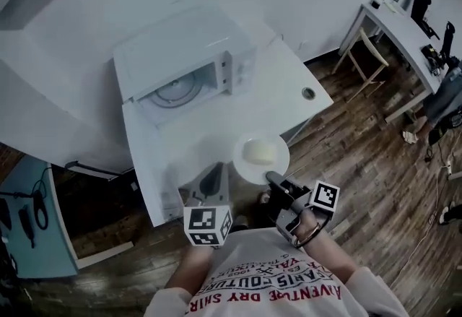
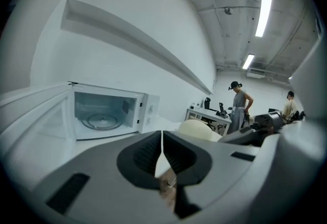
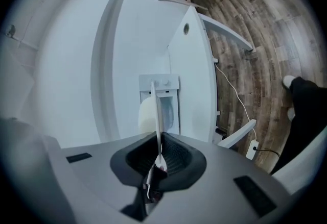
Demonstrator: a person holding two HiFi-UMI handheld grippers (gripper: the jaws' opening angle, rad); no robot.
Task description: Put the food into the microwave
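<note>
The white microwave [image 1: 189,71] stands on the white table [image 1: 281,84] with its door swung open to the left and its glass turntable bare; the left gripper view shows it [image 2: 104,113] too. A white plate [image 1: 247,170] with a pale bun [image 1: 260,152] hangs over the table's near edge. My right gripper [image 1: 271,178] is shut on the plate's near rim. In the right gripper view the plate [image 3: 155,108] is edge-on between the jaws [image 3: 158,149]. My left gripper [image 1: 214,174] is beside the plate, jaws together [image 2: 162,141] with nothing in them.
A round cable hole [image 1: 309,93] sits at the table's right end. A wooden chair [image 1: 361,55] and a second desk [image 1: 404,27] stand at the right on the plank floor. Two people [image 2: 240,106] stand far off. A teal cabinet [image 1: 29,222] is at the lower left.
</note>
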